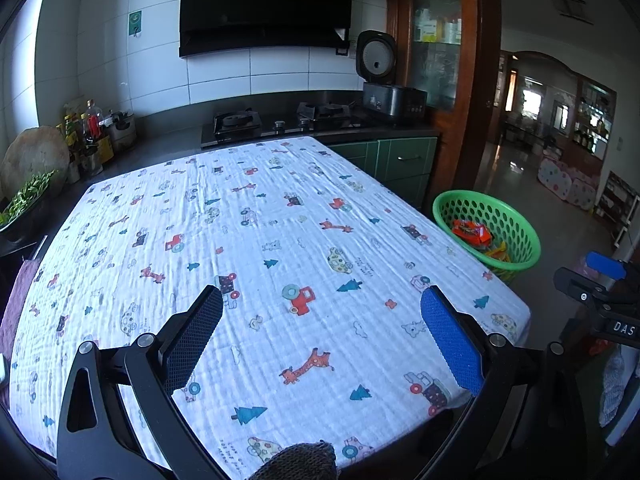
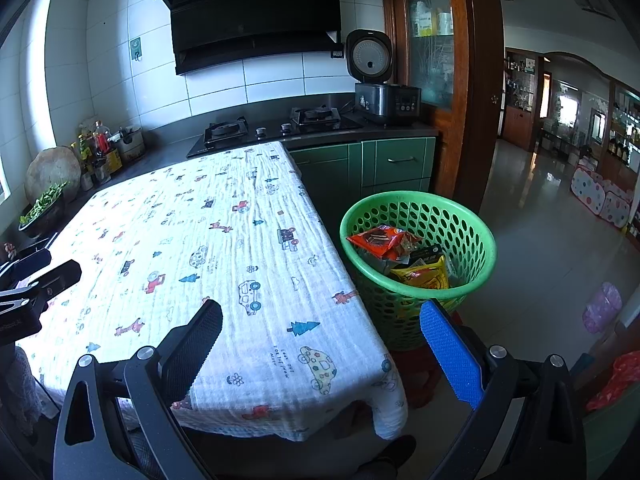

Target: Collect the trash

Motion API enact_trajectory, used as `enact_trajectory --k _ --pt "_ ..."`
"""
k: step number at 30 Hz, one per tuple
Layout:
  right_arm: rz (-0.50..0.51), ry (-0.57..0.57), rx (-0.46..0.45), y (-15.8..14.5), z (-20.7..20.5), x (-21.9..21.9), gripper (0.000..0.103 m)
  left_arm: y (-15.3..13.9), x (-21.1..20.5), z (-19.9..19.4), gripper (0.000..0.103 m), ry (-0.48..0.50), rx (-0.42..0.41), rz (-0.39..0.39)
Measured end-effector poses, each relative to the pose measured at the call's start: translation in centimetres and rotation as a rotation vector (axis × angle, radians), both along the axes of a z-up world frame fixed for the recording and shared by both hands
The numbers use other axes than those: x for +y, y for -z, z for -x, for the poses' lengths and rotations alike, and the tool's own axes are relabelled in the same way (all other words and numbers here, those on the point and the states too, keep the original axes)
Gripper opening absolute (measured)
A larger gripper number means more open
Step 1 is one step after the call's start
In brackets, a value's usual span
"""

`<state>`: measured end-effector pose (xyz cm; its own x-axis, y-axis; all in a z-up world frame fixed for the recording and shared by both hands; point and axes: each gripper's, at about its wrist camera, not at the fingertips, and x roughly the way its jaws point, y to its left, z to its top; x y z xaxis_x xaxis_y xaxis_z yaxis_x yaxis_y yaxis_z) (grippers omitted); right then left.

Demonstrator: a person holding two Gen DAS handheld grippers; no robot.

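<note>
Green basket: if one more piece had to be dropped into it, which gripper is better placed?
Right. The green basket sits just ahead of the open right gripper, with wrappers already inside. The open left gripper faces the tablecloth, the basket off to its far side.

Tablecloth [image 2: 224,216]: white, printed with red tractors, orange giraffes, blue-green fir trees and spotted cars. Basket [image 2: 468,224]: green plastic, pierced with round holes. Wrappers [image 2: 384,240] inside: orange-red, one yellow. Each gripper carries one black pad [image 1: 196,332] and one blue pad [image 1: 452,340]. Cabinet fronts [image 2: 400,160]: dark green. Wall tiles [image 2: 272,76]: white.
</note>
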<state>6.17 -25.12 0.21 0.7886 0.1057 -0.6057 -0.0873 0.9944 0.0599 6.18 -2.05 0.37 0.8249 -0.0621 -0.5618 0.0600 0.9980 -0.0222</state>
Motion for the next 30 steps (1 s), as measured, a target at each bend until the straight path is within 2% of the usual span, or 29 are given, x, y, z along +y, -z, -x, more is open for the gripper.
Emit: enact_trajectory --k 30 --pt "-0.003 -0.007 0.005 -0.03 -0.05 0.15 0.096 0.42 -0.52 -0.1 0.098 -0.001 0.011 -0.003"
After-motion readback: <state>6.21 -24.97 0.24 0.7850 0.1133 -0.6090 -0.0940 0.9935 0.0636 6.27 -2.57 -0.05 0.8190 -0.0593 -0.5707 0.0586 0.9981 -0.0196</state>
